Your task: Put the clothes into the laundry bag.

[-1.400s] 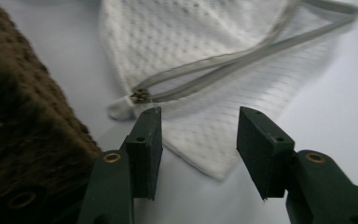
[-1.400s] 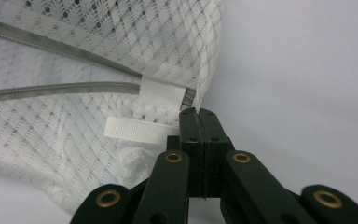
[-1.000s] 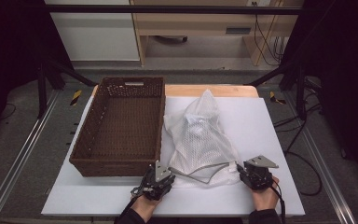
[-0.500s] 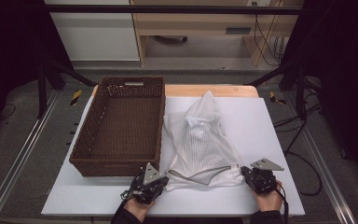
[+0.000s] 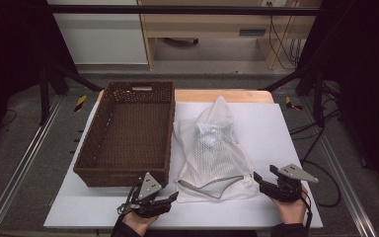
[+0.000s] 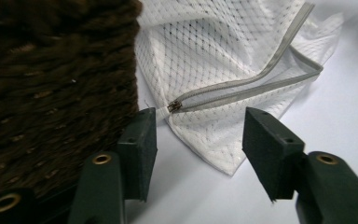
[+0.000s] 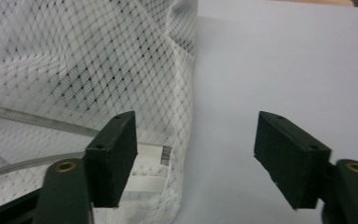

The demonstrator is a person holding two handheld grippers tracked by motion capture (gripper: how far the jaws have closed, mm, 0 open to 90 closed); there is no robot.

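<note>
1. In the high view we see a white mesh laundry bag (image 5: pixel 216 150) lying flat on the white desk (image 5: pixel 286 128), centre and slightly right of the frame, its narrow end pointing up and its wide, zippered end toward the bottom.
2. A brown wicker basket (image 5: pixel 91 153) stands just left of the bag, the bag's left edge close against its wall.
3. Our left gripper (image 5: pixel 170 198) sits at lower centre-left, just below the basket's near corner and beside the bag's lower left corner. Its jaws have just been opening and now stand apart, pressing on nothing.
4. In the left gripper view the zipper pull (image 6: pixel 175 107) lies just beyond the gap between the jaws, with the grey zipper (image 6: pixel 256 77) running toward the upper right; the bag's corner reaches into the gap.
5. Our right gripper (image 5: pixel 258 178) sits at lower right, beside the bag's lower right corner. Its jaws have likewise just been opening and stand wide, gripping nothing.
6. In the right gripper view the bag's seamed edge (image 7: pixel 182 140) lies just inside the left-hand jaw; bare desk fills the rest of the gap.
</note>
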